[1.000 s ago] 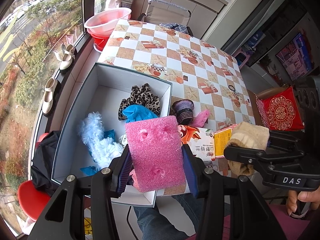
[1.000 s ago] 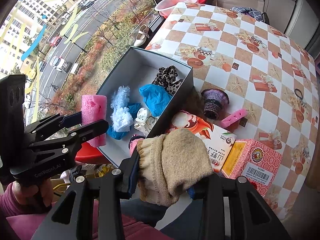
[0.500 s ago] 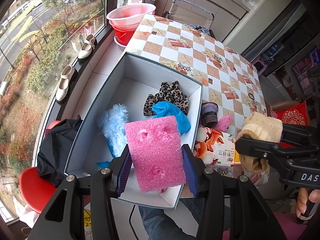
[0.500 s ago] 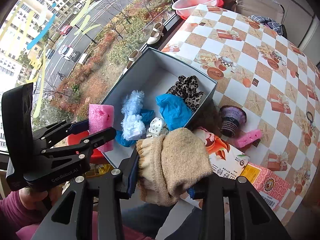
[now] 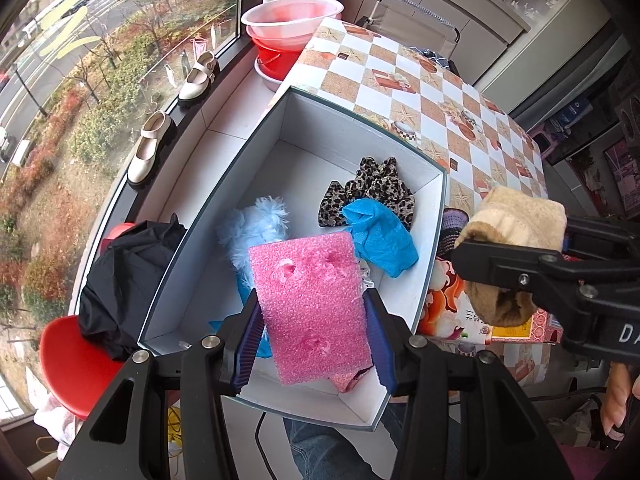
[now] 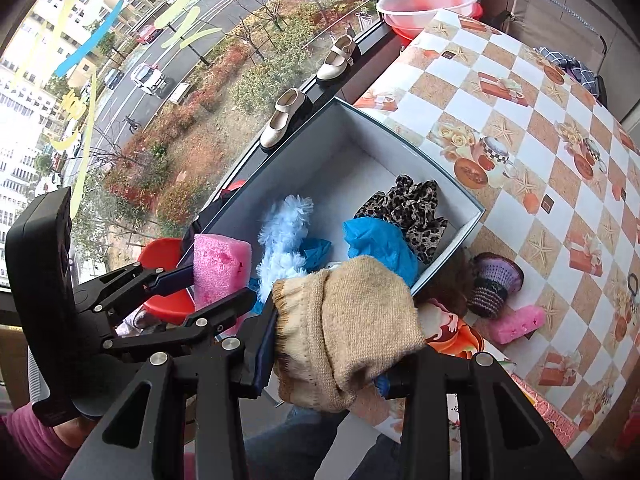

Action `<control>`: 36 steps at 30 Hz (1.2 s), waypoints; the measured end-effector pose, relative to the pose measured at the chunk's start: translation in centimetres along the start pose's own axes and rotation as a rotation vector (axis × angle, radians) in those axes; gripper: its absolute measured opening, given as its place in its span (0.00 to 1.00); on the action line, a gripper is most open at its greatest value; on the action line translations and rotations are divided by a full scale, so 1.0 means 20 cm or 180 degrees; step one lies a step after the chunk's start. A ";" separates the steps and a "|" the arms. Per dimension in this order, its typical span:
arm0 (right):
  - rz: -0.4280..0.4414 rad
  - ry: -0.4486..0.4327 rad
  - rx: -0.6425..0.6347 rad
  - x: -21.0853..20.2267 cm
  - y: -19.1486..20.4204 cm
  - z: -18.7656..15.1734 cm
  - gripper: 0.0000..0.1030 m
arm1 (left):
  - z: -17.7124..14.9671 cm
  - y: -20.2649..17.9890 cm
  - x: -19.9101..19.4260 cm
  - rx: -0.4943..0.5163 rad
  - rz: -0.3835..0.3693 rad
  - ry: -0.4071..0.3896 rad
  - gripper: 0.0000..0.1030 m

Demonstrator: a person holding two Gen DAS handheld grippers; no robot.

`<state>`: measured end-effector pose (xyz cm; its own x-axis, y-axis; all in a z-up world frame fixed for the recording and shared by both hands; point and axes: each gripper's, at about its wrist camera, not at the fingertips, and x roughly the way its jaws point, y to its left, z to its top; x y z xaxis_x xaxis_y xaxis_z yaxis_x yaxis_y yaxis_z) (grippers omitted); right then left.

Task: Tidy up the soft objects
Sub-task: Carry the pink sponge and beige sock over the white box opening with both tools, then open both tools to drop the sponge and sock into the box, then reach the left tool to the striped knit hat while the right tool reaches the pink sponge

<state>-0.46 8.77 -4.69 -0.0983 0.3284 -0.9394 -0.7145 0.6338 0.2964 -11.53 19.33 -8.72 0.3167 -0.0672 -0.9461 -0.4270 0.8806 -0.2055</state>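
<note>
We hold a pink foam block clamped in our left gripper above the white box, and a tan knit sock pinched in our right gripper. Several soft items already lie inside; a purple knit piece waits outside at three o'clock.

Daylight comes through a large window looking down on a street with cars, trees and red shrubs; a pair of cream shoes stands on the sill; stacked pink and red basins sit at its far end; the worktop wears a checked orange-and-white cloth; pale cabinets line the far wall; a red stool carries dark cloth.
</note>
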 end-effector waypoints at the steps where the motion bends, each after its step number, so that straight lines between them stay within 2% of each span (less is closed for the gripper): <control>1: 0.0007 0.0011 -0.0002 0.01 0.00 0.01 0.38 | 0.00 0.00 0.00 -0.0015 0.0004 0.0006 0.51; 11: 0.0062 0.0091 -0.0121 0.09 0.05 0.08 0.38 | 0.00 0.03 0.03 -0.0114 0.0047 0.0053 0.51; 18: 0.0056 0.0111 -0.0149 0.12 0.06 0.12 0.38 | 0.01 0.04 0.06 -0.0165 0.0171 0.0102 0.52; 20: 0.0061 0.0103 -0.0139 0.12 0.05 0.12 0.38 | 0.01 0.05 0.07 -0.0189 0.0231 0.0141 0.59; 21: 0.0068 0.0101 -0.0125 0.12 0.05 0.13 0.42 | 0.01 0.05 0.08 -0.0193 0.0261 0.0163 0.62; 23: 0.0071 0.0095 -0.0087 0.11 0.04 0.13 0.43 | 0.01 0.05 0.11 -0.0198 0.0289 0.0217 0.75; 24: 0.0078 0.0099 -0.0058 0.11 0.03 0.13 0.45 | 0.01 0.05 0.11 -0.0217 0.0288 0.0222 0.78; 25: 0.0085 0.0101 -0.0024 0.11 0.02 0.13 0.63 | 0.00 0.06 0.12 -0.0234 0.0279 0.0205 0.79; 26: 0.0091 0.0097 0.0017 0.11 0.01 0.13 0.75 | 0.00 0.06 0.11 -0.0243 0.0276 0.0184 0.81; 27: 0.0086 0.0092 0.0060 0.10 -0.01 0.14 0.96 | 0.00 0.06 0.11 -0.0257 0.0276 0.0165 0.82; 28: 0.0077 0.0075 0.0100 0.09 -0.02 0.13 1.00 | 0.00 0.07 0.11 -0.0277 0.0244 0.0148 0.89; 30: 0.0090 0.0061 0.0165 0.06 -0.05 0.13 1.00 | 0.02 0.07 0.10 -0.0324 0.0144 0.0135 1.00; 36: 0.0141 0.0088 0.0510 -0.13 -0.28 0.07 1.00 | 0.10 -0.03 0.04 -0.0254 -0.0321 0.0173 1.00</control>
<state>4.76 5.41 -3.60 -0.1479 0.3406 -0.9285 -0.5897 0.7234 0.3592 -9.29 19.74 -8.91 0.3160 -0.1806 -0.9314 -0.4621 0.8281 -0.3173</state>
